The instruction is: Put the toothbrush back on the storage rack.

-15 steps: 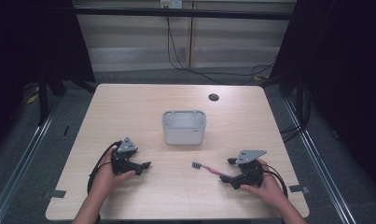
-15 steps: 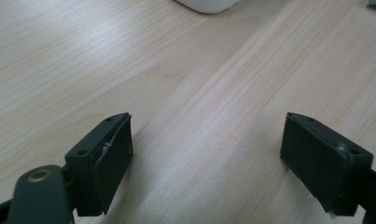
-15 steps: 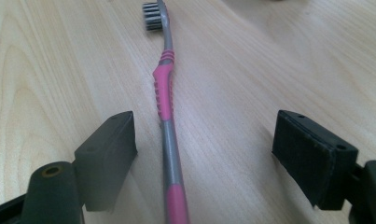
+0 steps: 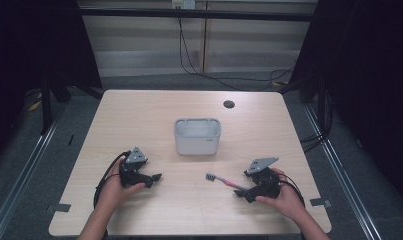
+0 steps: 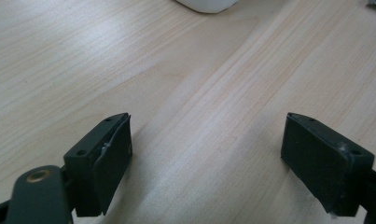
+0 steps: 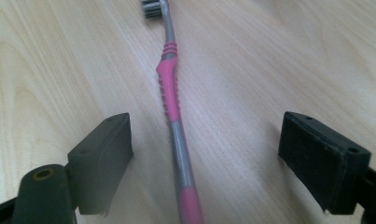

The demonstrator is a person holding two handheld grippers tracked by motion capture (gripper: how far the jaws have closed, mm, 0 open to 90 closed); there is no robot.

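Right gripper view: pink-and-grey ribbed toothbrush (image 6: 172, 100) lies flat on the pale wood-grain worktop (image 6: 279, 56) between the right hand-held gripper's (image 6: 204, 154) wide-spread black jaws, untouched. High view: bristle head points toward the rounded white tub (image 4: 197, 136) at centre; both hands rest near the near edge. Left hand-held gripper (image 5: 206, 156) spread wide over bare wood.

High view: counter (image 4: 139, 120) evenly lit from overhead, surroundings falling to near black at both sides; image soft and slightly grainy. Left gripper view: sharp wood grain mid-frame, pale sheen across the upper left, broad soft shadow running diagonally (edges diffuse). Right gripper view: toothbrush (image 6: 172, 100) crisp at mid-length, blurred toward the bottom edge; near jaws slightly soft.
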